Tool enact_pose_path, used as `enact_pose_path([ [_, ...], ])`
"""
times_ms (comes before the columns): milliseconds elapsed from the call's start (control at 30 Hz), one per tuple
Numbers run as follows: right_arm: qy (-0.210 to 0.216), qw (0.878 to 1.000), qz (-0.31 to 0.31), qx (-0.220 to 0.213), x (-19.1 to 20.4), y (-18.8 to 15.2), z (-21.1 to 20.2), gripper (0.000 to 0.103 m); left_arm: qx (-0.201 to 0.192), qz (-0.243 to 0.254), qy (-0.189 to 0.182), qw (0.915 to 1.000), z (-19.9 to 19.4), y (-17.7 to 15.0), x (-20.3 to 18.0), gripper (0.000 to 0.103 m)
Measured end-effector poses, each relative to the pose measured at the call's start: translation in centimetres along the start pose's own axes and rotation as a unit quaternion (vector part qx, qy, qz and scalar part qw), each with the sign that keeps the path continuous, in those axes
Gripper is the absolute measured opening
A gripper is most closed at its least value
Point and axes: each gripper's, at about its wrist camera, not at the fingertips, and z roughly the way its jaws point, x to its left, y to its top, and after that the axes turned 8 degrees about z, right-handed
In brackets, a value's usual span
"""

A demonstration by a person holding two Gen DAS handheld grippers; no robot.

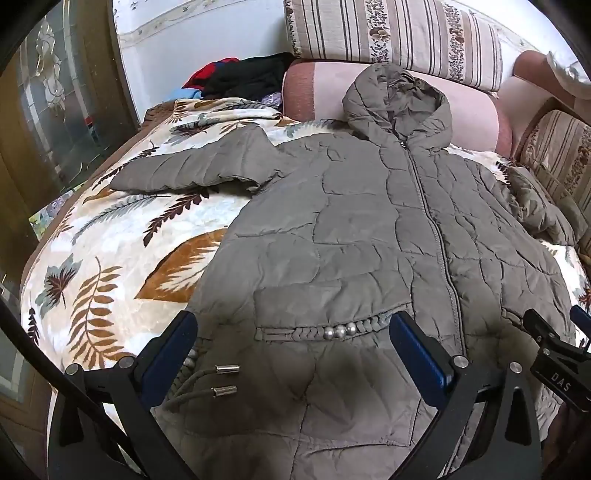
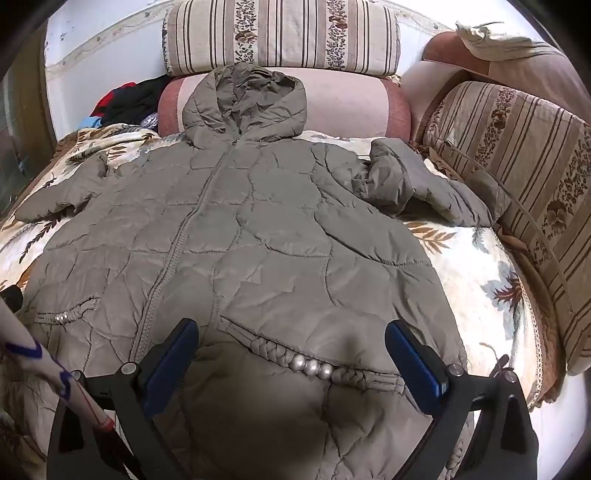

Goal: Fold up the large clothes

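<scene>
A: What is cut off or hard to make out here?

B: The hem of the quilted grey jacket (image 1: 332, 229) runs out of the bottom of both views, behind the gripper frames; its far sleeve (image 2: 424, 184) is bunched at centre right of the right wrist view, so the cuff cannot be told; the pile of dark and red clothes (image 1: 240, 77) at upper left of the left wrist view is too jumbled to sort.

A: And where does the jacket lie?

B: Face up, zipped, spread across the leaf-print blanket (image 1: 110, 258); the hood (image 2: 243, 99) rests against the pink bolster (image 2: 351, 103), under a striped cushion (image 2: 280, 33).

A: The grippers?

B: The left gripper (image 1: 293, 343) has its blue pads wide apart, over the beaded pocket trim (image 1: 340, 330), clamped on nothing; the right gripper (image 2: 291, 343) likewise stands wide apart above the other pocket's beads (image 2: 312, 366).

A: Any writing?

B: "DAS" on a black clamp (image 1: 561, 376) at lower right of the left wrist view; the blue marks on the pale strip (image 2: 44, 362) at lower left of the right wrist view cannot be read.
</scene>
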Motion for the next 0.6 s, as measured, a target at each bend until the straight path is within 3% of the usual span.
enact_pose_path([
  [600, -0.007, 1.000, 0.005, 0.010, -0.31, -0.18, 0.44, 0.103, 0.013, 0.008, -0.012, 0.9998, 0.32, -0.66, 0.03, 0.103],
])
